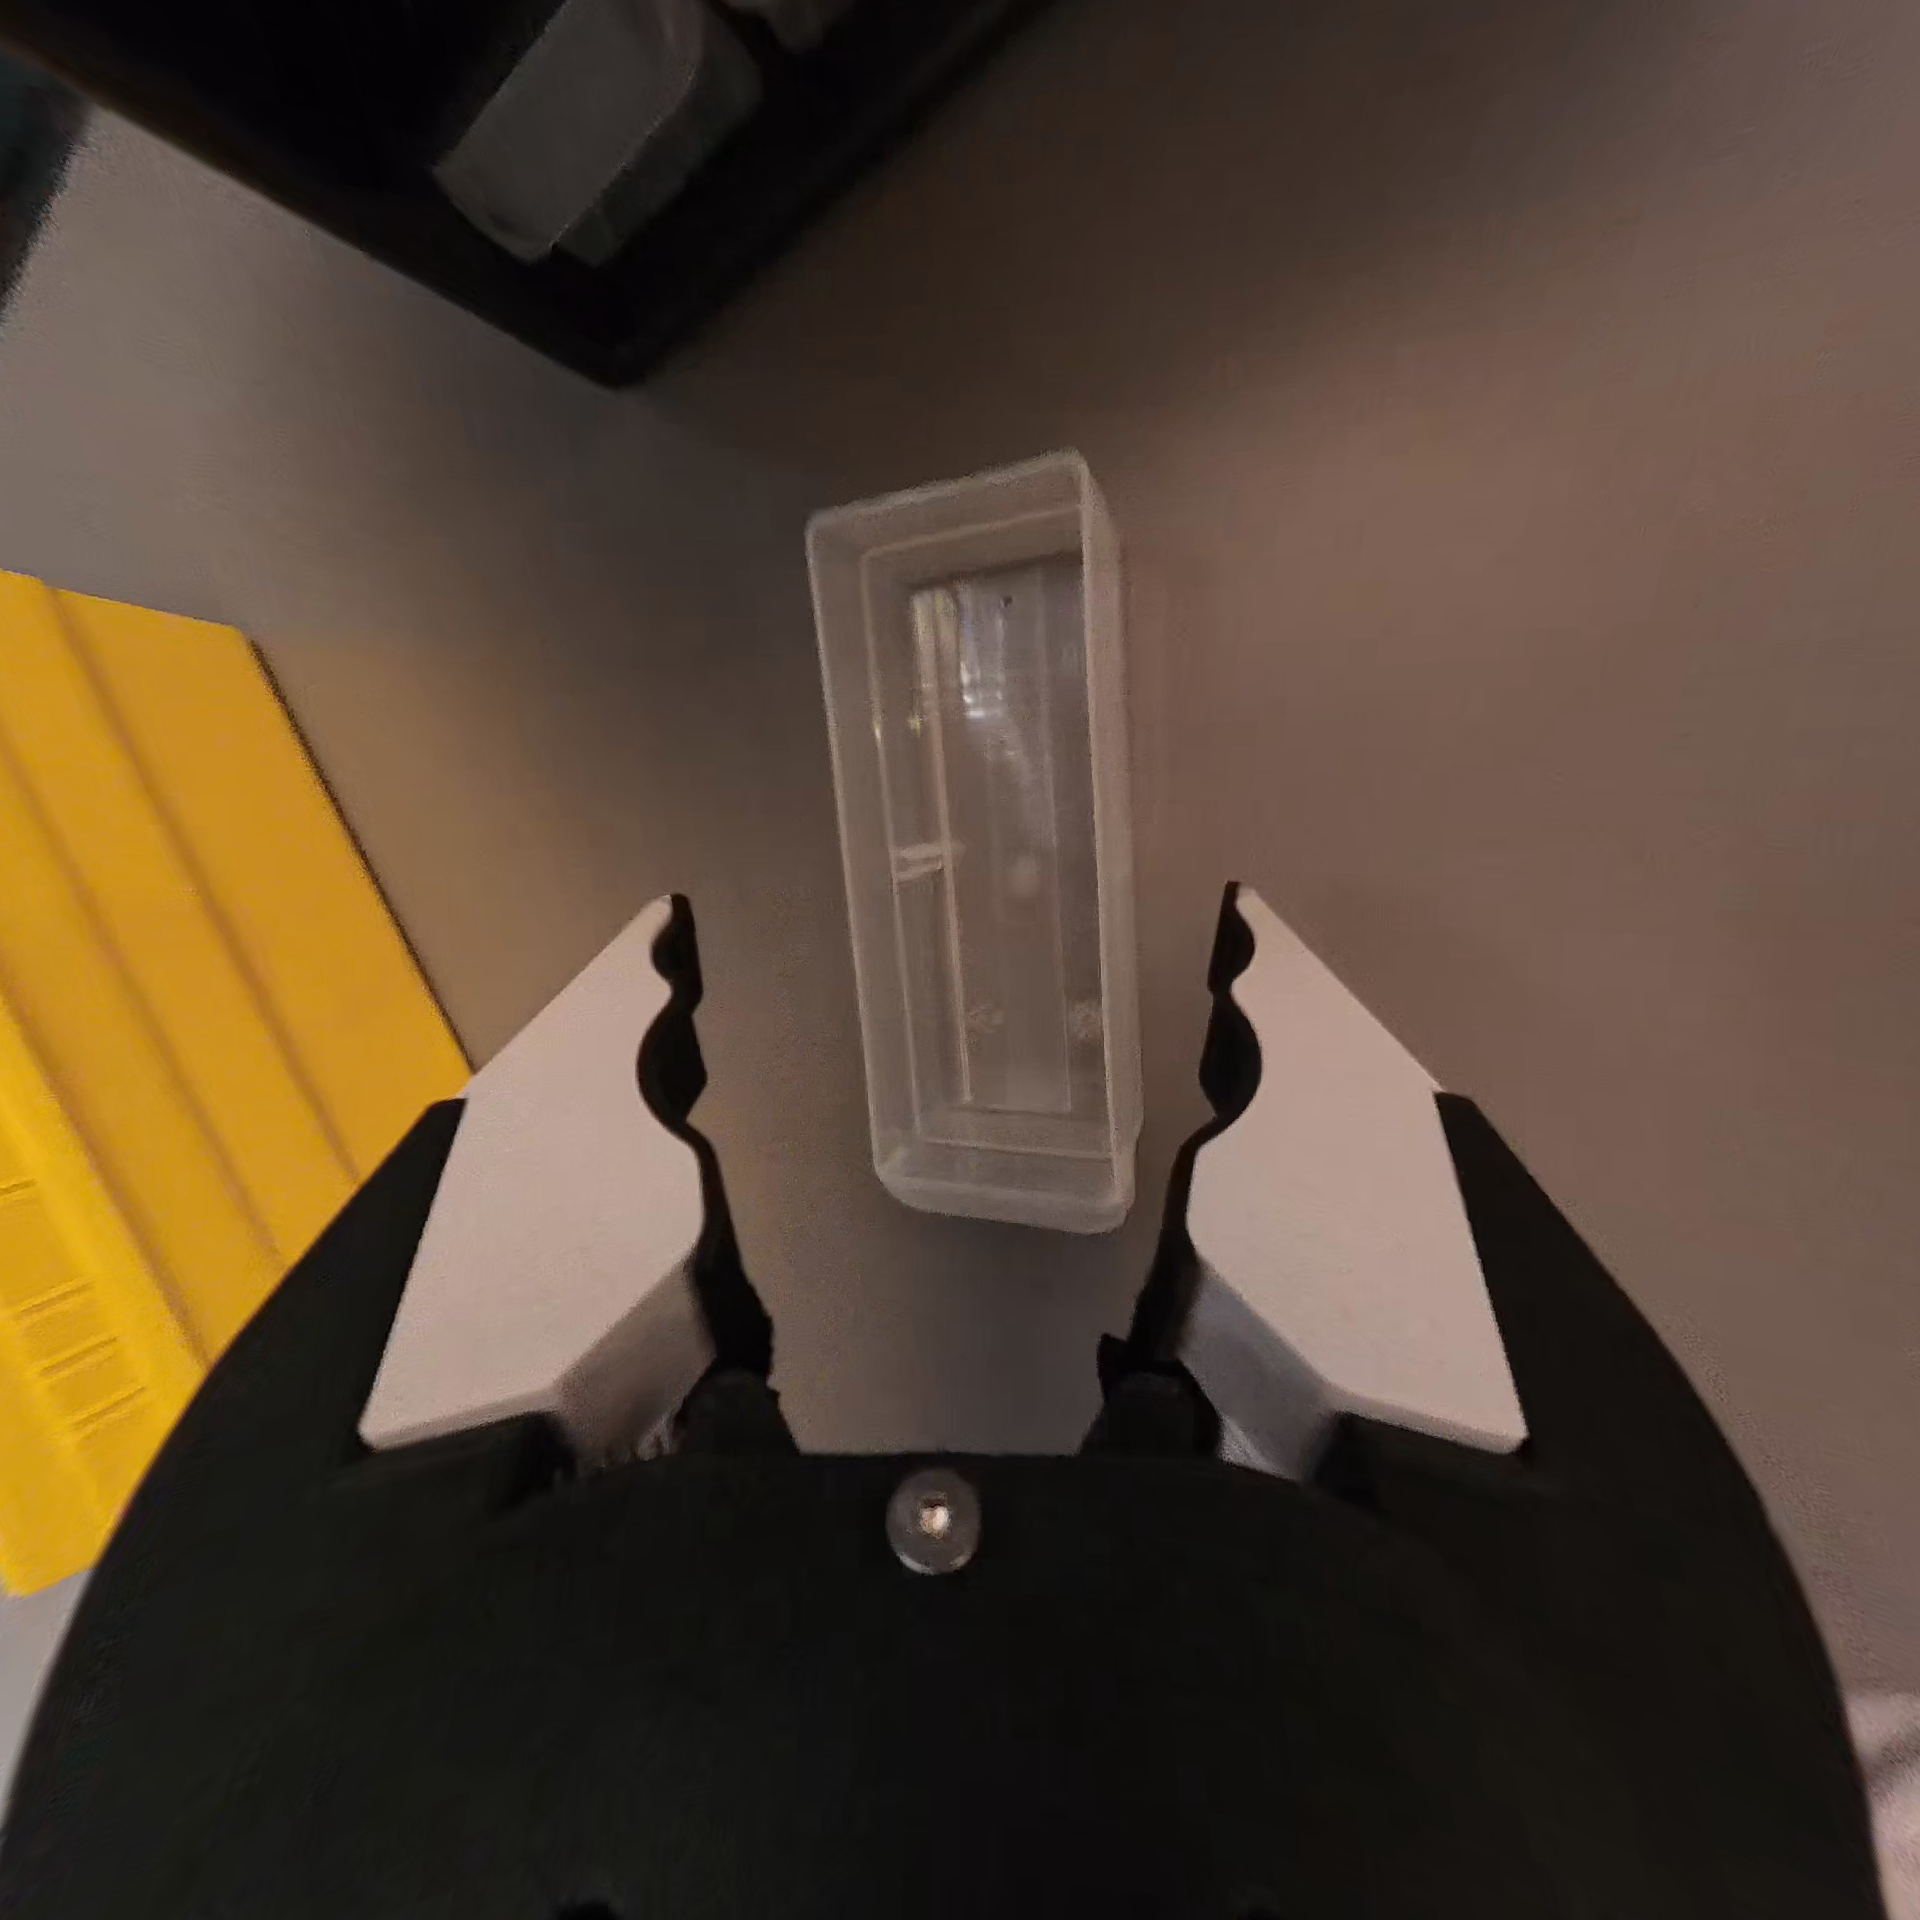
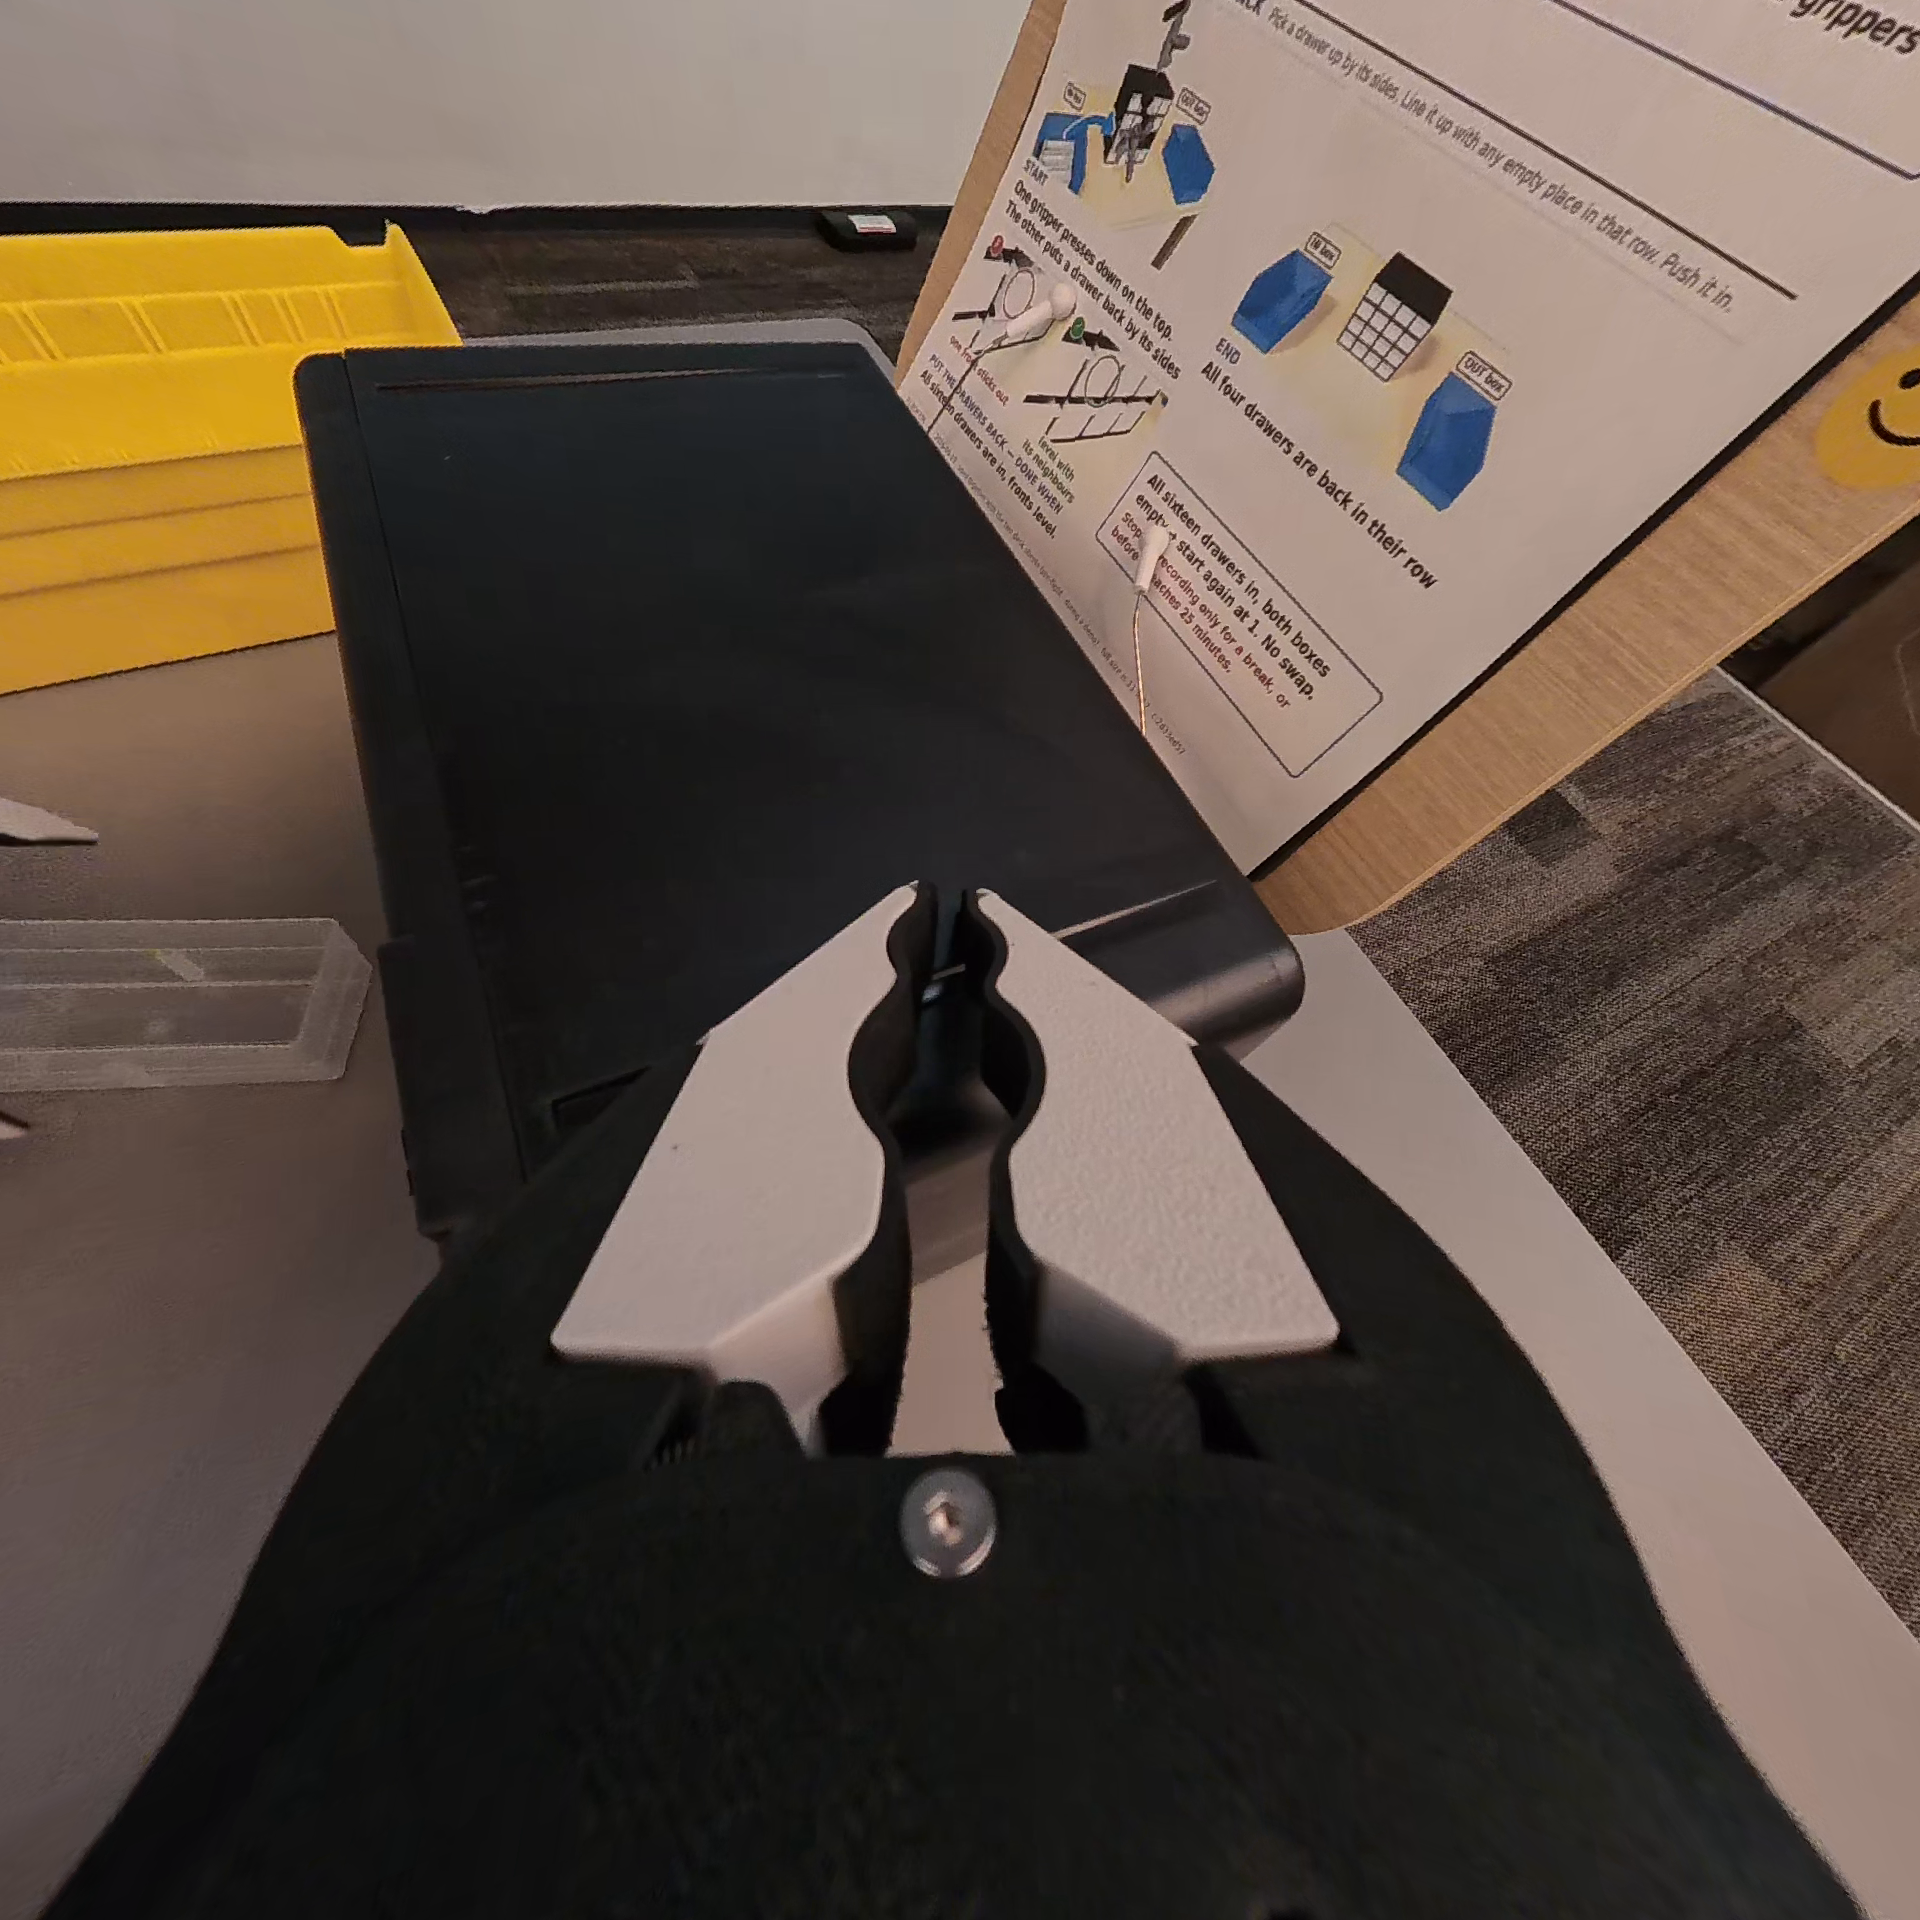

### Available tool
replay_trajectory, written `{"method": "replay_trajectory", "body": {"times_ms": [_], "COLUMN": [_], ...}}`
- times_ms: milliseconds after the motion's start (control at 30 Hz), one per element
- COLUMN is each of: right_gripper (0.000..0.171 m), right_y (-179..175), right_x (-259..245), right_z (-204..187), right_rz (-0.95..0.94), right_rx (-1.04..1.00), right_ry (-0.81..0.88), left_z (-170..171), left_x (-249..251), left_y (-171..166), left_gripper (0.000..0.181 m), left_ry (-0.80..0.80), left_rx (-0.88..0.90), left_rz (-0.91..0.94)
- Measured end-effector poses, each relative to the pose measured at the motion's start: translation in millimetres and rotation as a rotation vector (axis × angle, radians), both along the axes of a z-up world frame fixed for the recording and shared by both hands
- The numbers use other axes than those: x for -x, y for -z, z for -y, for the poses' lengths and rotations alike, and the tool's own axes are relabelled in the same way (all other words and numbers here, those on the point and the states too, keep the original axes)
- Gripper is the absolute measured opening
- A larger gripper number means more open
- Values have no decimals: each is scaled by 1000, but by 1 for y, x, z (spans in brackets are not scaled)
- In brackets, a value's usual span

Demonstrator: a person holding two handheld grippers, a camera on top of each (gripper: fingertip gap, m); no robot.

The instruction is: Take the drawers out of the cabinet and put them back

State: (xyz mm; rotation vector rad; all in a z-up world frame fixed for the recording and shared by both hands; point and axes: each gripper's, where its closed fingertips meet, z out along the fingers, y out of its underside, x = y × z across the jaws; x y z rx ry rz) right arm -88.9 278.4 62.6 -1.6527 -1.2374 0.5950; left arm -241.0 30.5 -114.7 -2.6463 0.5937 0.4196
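Observation:
A clear plastic drawer (image 1: 982, 831) lies on the grey table, open side up. My left gripper (image 1: 951, 894) is open above it, a finger on each side of its near half, not touching it. The black cabinet (image 1: 582, 156) shows at the top left of the left wrist view, with one drawer front visible in it. In the right wrist view my right gripper (image 2: 945, 894) is shut and empty, with its tips over the near end of the cabinet's flat black top (image 2: 727, 644). The same clear drawer (image 2: 177, 997) lies on the table left of the cabinet.
A yellow bin (image 1: 156, 987) stands at the left, also seen behind the cabinet in the right wrist view (image 2: 166, 436). A wooden board with an instruction sheet (image 2: 1403, 364) leans right of the cabinet. Grey carpet (image 2: 1662, 935) lies beyond the table's right edge. Tip to tip, the grippers are about 35 cm apart. It is some 12 cm from my left tips to the black cabinet (image 1: 582, 156).

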Motion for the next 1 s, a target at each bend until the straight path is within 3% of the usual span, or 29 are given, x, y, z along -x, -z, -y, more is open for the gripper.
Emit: {"method": "replay_trajectory", "body": {"times_ms": [100, 233, 400, 667, 1000], "right_gripper": [3, 3, 3, 3, 4], "right_y": [0, 0, 0, 0, 0], "right_x": [0, 0, 0, 0, 0], "right_z": [0, 0, 0, 0, 0], "right_rz": [0, 6, 1, -9, -22], "right_rx": [0, -7, -1, 5, 17], "right_ry": [1, 6, 0, -9, -18], "left_z": [5, 18, 19, -8, 5], "left_x": [7, 7, 17, 7, 11], "left_y": [15, 32, 26, -6, 36], "left_gripper": [100, 64, 60, 57, 62], "left_ry": [-22, -68, -163, -219, -228], "left_rx": [58, 173, 217, 147, 211], "left_rz": [120, 253, 246, 285, 221]}}
